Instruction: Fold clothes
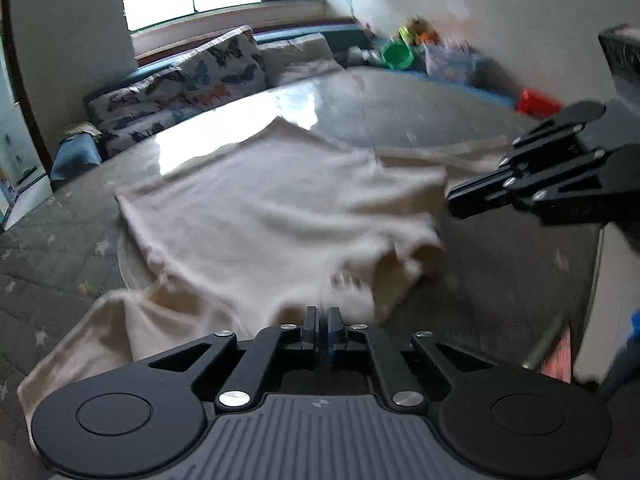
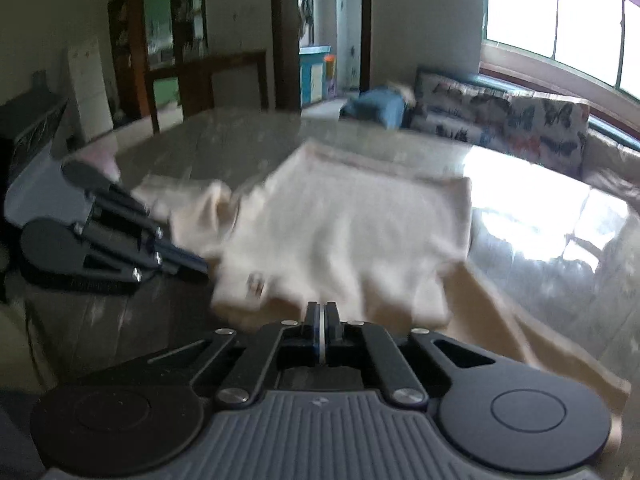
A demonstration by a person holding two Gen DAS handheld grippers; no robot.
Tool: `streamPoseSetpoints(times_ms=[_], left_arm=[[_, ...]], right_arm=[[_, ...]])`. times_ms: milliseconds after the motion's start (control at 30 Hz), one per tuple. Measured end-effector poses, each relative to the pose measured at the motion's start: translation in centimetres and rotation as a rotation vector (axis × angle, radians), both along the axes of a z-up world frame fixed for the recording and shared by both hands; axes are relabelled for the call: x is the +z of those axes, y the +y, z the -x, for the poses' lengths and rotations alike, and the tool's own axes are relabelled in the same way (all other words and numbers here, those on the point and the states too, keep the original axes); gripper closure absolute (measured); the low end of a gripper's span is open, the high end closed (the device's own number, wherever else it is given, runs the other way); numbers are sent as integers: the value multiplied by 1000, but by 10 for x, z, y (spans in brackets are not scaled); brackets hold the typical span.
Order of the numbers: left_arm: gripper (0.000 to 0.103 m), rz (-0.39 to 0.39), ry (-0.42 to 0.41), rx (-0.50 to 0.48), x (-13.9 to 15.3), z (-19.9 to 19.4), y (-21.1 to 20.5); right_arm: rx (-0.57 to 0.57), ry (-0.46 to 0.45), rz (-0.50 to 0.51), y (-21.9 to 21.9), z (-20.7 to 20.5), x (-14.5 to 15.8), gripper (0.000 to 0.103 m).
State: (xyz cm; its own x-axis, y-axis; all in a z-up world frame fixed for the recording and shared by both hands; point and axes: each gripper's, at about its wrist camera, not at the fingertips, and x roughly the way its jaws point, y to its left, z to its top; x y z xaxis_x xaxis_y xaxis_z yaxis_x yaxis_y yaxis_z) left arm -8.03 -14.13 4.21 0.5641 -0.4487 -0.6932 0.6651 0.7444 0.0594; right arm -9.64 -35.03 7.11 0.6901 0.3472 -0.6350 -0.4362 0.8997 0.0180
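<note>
Both of our hand-held grippers closed at the near edge of a cream shirt on the table.

Near: our left hand-held gripper (image 1: 322,322) has its jaws together, with the shirt (image 1: 264,216) hem right at its tips; looks pinched, blur makes it hard to confirm. Our right hand-held gripper (image 2: 321,318) is also fully closed at the near edge of the cloth, and we cannot tell if fabric is caught. The shirt is soft, light and floppy; it will drape and bunch, so we judge corners or hem the best hold. Middle: it lies mostly flat, wrinkled, partly doubled over, one sleeve trailing. Far: glossy table (image 1: 400,112), then a sofa (image 1: 192,76) under the window.
</note>
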Motion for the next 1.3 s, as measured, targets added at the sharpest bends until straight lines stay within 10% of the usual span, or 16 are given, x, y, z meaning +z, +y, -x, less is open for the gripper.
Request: streamPoseSetpoints(times_ms=[433,633,833,1100,1300], left_arm=[[93,-18,32,-8,-22,-16,-7],[91,5,-6,-32,-6,-22,-27],[90,32,-20,-120,-7,-24,-73],[90,16,7,-193,-25,-19,-106],[90,5,9,-206,-27,-20,-106]], right_arm=[[1,92,-3,1,-9,-45,97],[-219,28,-114,-58,12,-23,80],[-523,-25,43,-127,16,-28,66],[-695,79,-8,-190,19,-56,60],[-637,69,39,-186,10,-54,90]])
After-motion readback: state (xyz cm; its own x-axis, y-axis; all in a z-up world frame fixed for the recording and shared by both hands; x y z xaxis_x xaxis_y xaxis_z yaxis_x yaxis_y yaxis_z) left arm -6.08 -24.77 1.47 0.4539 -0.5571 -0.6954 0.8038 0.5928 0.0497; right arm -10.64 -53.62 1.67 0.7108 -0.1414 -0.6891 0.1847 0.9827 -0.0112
